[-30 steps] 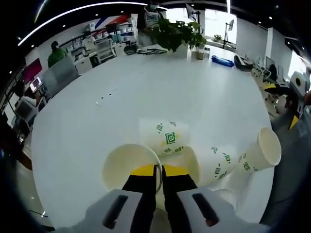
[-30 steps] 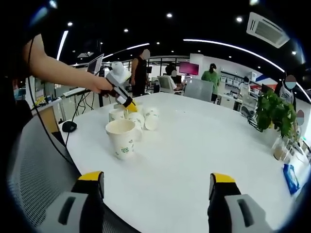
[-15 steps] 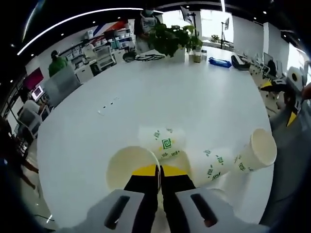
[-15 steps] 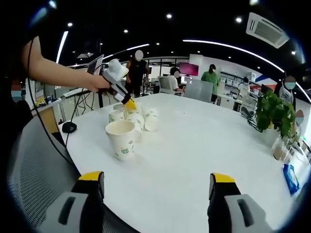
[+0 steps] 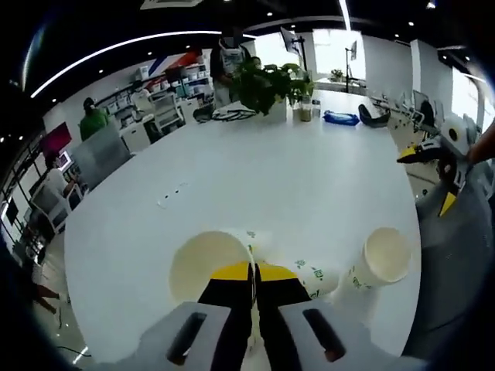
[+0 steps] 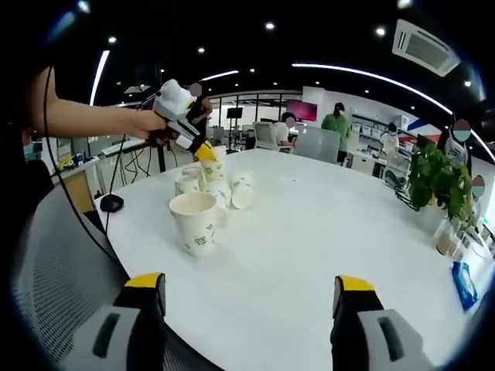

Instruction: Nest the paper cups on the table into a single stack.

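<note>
Cup [image 5: 207,264] lifted higher by left hand-held gripper [image 5: 253,272], interior empty

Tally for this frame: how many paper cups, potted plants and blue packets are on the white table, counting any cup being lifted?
Paper cups: 5, as far as the overlapping cluster shows; one is pinched by the left gripper
Potted plant: 1
Blue packet: 1
Total: 7

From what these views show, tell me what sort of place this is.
Most likely an open-plan office. A big white table holds paper cups, a potted plant stands at its far end, and beyond it are desks with monitors, office chairs and people at work.
</note>
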### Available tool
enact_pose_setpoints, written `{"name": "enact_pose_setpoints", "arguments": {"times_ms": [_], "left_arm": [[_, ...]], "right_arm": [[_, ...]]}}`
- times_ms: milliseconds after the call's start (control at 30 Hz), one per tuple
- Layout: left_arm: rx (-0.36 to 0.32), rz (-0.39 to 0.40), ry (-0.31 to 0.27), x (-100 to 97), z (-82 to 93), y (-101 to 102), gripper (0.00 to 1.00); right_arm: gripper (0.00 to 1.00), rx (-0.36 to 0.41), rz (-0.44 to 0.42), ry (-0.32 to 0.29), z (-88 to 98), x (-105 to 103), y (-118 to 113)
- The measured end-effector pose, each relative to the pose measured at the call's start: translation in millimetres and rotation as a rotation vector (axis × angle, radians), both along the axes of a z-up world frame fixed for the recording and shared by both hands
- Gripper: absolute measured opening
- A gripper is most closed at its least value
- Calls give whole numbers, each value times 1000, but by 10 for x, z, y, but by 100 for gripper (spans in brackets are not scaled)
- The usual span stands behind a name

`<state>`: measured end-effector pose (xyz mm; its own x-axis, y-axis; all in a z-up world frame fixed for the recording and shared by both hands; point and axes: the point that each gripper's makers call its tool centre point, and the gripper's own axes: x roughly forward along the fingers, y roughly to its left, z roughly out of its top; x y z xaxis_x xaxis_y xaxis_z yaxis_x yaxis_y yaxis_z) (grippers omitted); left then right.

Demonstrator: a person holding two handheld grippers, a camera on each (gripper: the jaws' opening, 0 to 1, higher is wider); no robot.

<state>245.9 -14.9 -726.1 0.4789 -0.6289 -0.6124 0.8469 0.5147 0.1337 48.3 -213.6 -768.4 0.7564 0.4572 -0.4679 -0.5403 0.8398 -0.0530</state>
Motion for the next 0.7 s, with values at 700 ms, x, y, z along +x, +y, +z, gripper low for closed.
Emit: {"name": "enact_pose_setpoints", "arguments": {"times_ms": [700], "left_arm": [[-43, -118, -42, -512, 426, -320, 0]], "right_arm": [[92, 9, -2, -12, 29, 0, 5]]}}
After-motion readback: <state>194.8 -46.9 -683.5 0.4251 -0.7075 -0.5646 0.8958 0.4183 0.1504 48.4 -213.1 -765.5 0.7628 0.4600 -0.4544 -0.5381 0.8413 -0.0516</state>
